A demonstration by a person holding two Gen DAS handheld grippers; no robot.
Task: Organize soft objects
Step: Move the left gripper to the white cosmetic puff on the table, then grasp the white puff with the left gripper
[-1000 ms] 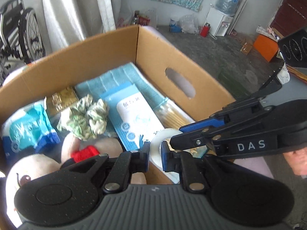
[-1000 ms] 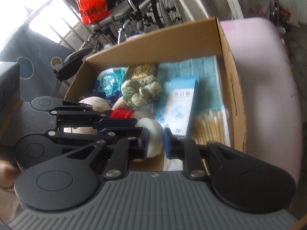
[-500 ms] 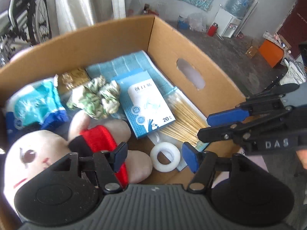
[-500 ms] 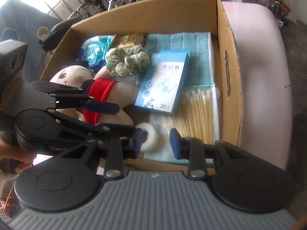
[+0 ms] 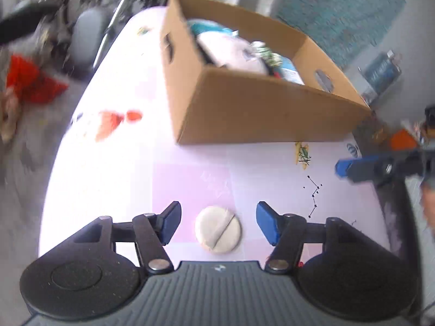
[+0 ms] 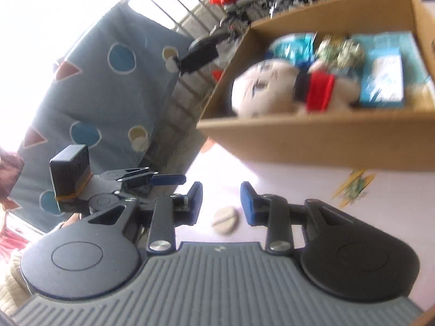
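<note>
A cardboard box (image 5: 258, 108) stands on a pink cloth-covered table (image 5: 190, 179); it also shows in the right wrist view (image 6: 326, 141). It holds a white plush toy (image 6: 261, 92) with a red band, a green scrunchie (image 6: 339, 50), a blue packet (image 6: 383, 78) and a teal pack. A round cream puff (image 5: 218, 230) lies on the cloth outside the box, also in the right wrist view (image 6: 225, 220). My left gripper (image 5: 218, 224) is open and empty, its fingers either side of the puff. My right gripper (image 6: 221, 203) is open and empty, just above the puff.
A wheelchair and red bag (image 5: 32, 81) stand left of the table. A grey patterned cloth (image 6: 103, 87) hangs over a railing. A water bottle (image 5: 380, 70) stands at the back right. The table edge (image 5: 62, 146) runs down the left.
Both grippers have pulled back out of the box to the table in front of it. They now hang over the round puff. The right gripper has opened wider.
</note>
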